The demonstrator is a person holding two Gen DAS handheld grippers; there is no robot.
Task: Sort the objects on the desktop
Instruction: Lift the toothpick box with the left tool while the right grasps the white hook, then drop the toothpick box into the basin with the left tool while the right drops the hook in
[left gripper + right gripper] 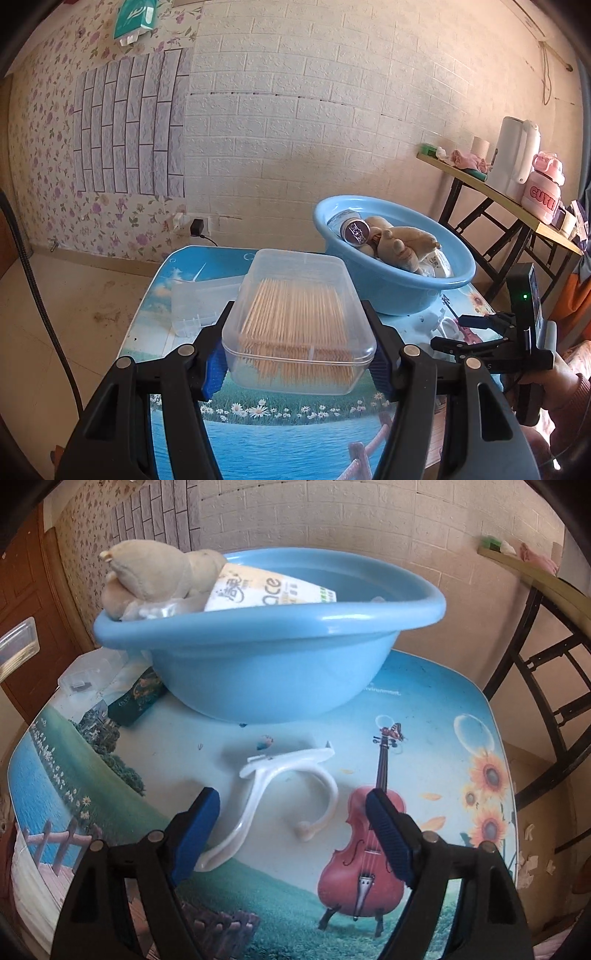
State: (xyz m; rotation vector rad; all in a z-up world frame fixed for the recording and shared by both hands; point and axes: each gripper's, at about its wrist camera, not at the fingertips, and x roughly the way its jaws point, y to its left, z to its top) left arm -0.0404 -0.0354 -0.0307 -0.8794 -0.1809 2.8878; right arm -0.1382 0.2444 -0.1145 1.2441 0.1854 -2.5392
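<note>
Left hand-held gripper (298, 360) clenched on clear toothpick box (299, 325); right hand-held gripper (291, 834) released over white plastic hook (286, 794).

L view: blue pads press both box sides at frame centre, box lifted above the printed bench (258, 435), toothpicks inside. Behind it, upper right of centre, blue basin (391, 254) w/ plush toy (400, 243) & a can end-on. Far right, pink bottle (543, 194) reads "CUTE" on a side table. R view: jaws wide apart, nothing pinched; hook lies on bench betw. the pads, its tail just beside the left pad. Basin fills upper centre; pack in it (271, 590) shows "ace", other print unreadable. Dark green box (136, 699) at basin's left foot, label too small to read.
</note>
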